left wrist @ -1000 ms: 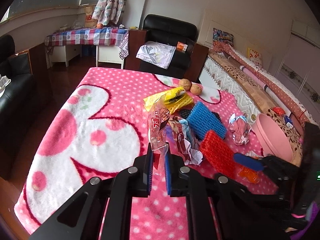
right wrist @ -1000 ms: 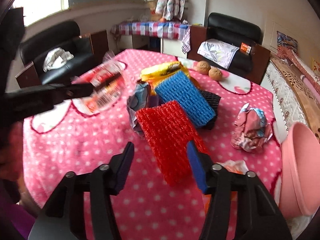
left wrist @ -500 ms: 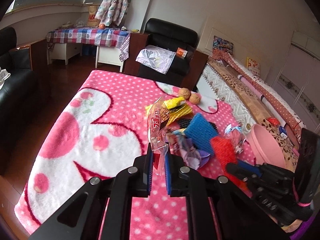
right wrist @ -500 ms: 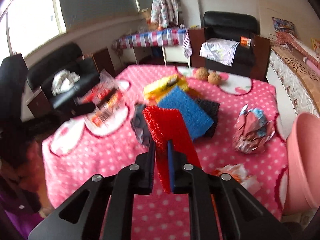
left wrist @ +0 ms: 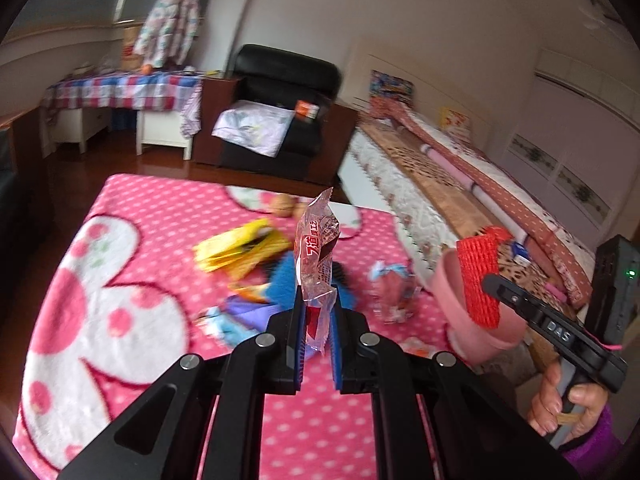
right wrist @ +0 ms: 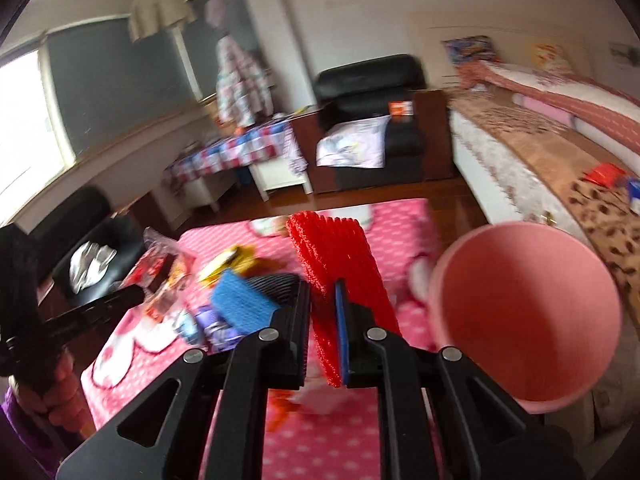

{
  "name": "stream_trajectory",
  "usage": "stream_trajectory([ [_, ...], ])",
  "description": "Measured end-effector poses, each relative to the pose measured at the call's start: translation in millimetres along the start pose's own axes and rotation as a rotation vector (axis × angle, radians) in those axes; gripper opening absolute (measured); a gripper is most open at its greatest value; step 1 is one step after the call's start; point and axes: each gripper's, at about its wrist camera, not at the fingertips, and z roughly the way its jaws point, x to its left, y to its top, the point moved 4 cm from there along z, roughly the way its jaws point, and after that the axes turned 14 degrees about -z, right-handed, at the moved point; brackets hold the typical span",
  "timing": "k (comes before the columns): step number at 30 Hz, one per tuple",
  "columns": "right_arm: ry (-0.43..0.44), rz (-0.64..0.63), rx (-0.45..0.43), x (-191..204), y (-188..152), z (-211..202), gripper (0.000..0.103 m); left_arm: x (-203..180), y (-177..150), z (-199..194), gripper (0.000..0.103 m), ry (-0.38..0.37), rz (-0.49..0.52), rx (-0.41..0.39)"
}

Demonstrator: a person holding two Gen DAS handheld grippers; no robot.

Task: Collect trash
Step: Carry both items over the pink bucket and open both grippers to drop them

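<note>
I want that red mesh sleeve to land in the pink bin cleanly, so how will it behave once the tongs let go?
The red mesh sleeve stands up from the right tongs without sagging, so it is probably springy and fairly stiff. Its open foam netting suggests it is very light and may drop slowly or drift. It could bounce off the pink bin rim rather than settle.

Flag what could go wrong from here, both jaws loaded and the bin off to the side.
1. The red mesh sleeve is pinched near one end by the right gripper; its long free part may catch the pink bin rim and flop outside.
2. The clear snack wrapper is thin and stands loosely in the left gripper; it could slip out in transit.
3. Both grippers close together near the bin may collide.
</note>
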Motion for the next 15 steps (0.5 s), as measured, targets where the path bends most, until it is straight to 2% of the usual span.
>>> stream_trajectory([
  [7, -0.114, 0.102, 0.007, -61.5, -19.1, -14.8, 0.012, -71.5, -7.8, 31.2, 0.009, -0.102, 0.091, 0.081],
  [15, -0.175, 0.205, 0.038, -114.5, -49.0, -19.7, 0.012, -166.9, -34.9, 75.0, 0.009, -0.191, 0.238, 0.168],
])
